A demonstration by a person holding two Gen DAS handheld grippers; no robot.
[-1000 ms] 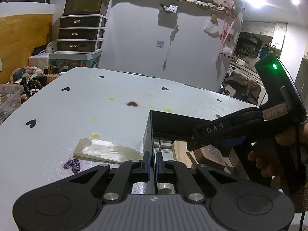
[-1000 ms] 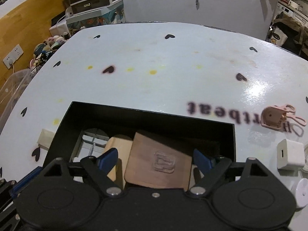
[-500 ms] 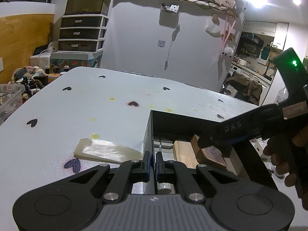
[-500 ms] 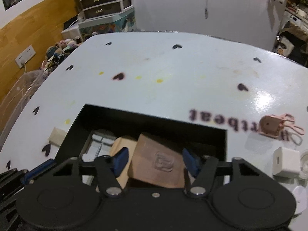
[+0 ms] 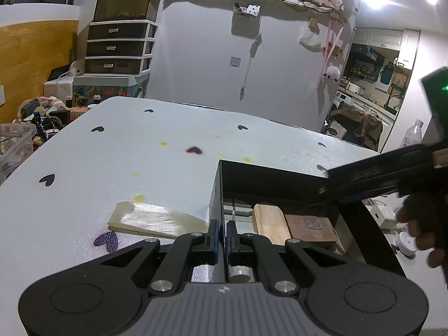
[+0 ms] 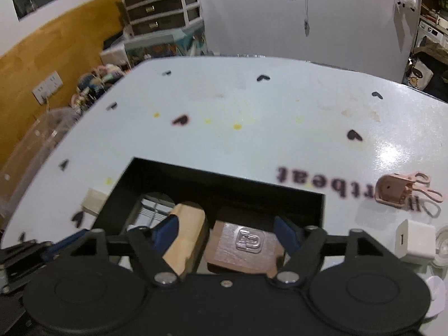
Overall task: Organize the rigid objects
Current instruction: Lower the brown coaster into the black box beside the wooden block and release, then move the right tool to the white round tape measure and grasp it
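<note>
A black open box (image 5: 268, 173) (image 6: 224, 179) stands on the white table. Inside lie a dark brown wooden block with an embossed mark (image 5: 310, 225) (image 6: 246, 245), a light wooden block (image 5: 270, 222) (image 6: 186, 232) and a grey metal piece (image 5: 236, 208) (image 6: 154, 207). My left gripper (image 5: 221, 233) is shut on the box's left wall. My right gripper (image 6: 226, 228) is open and empty above the box, lifted clear of the brown block. It shows at the right of the left wrist view (image 5: 392, 176).
A cream flat slab (image 5: 156, 219) lies left of the box. A pink clip (image 6: 397, 189), a white cube (image 6: 414, 240) and round white lids (image 6: 435, 294) lie to the right. A clear bin (image 5: 14, 145) sits off the table's left edge.
My right gripper held the brown block tilted in the box, then opened. The block now lies flat beside the light one, and the gripper has risen and drawn back right.
</note>
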